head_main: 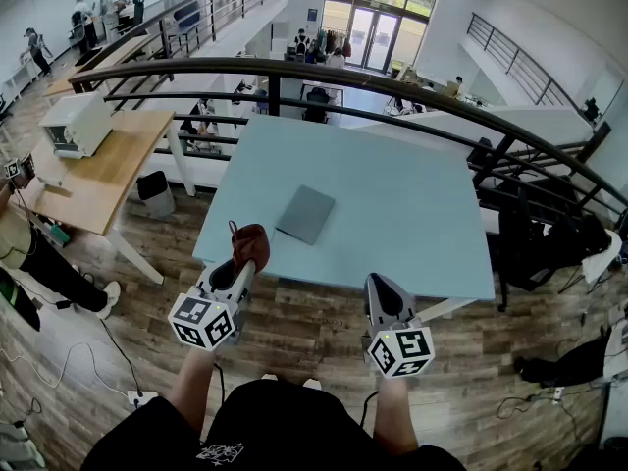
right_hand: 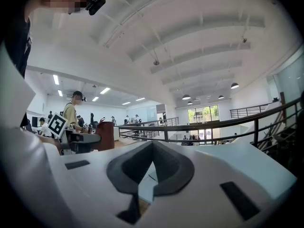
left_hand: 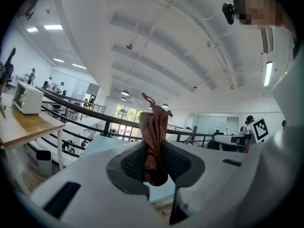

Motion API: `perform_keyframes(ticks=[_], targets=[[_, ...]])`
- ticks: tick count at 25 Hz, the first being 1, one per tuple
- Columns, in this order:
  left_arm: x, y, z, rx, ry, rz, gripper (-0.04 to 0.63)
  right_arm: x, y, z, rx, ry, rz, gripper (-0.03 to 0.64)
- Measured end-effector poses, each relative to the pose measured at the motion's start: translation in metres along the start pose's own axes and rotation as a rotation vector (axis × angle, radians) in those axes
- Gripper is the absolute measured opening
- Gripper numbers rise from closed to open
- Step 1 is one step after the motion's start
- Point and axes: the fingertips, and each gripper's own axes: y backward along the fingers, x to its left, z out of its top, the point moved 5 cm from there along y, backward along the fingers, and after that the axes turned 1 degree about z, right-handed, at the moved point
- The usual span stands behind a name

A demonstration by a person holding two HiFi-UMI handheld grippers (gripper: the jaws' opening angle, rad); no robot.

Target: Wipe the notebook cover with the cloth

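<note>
Lt-blue table [head_main: 412,214] by blk railing [head_main: 294,65], wood floor [head_main: 304,327], glass doors [head_main: 373,32] behind.

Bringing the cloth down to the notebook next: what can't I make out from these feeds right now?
- notebook cover: too small in the head view to show any dirt. Neither gripper view shows it clearly, since each gripper's own body fills the lower frame.
- cloth: its lower end is buried between the left gripper's pads in the left gripper view.
- table: only a sliver shows past the right gripper in the right gripper view.
</note>
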Motion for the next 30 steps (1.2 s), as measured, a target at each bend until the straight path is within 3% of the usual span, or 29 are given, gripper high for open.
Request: perform_keyframes(ticks=[19, 30], targets=[[0.055, 0.021, 0.01, 0.028, 0.005, -0.092, 0.087, 0.06, -0.029, -0.002, -0.009, -0.057, -0.049, 0.006], [0.088, 0.035, 0.003, 0.045, 0.032, -0.075, 0.087, 0.085, -0.059, -0.01, 0.045, -0.042, -0.021, 0.006]])
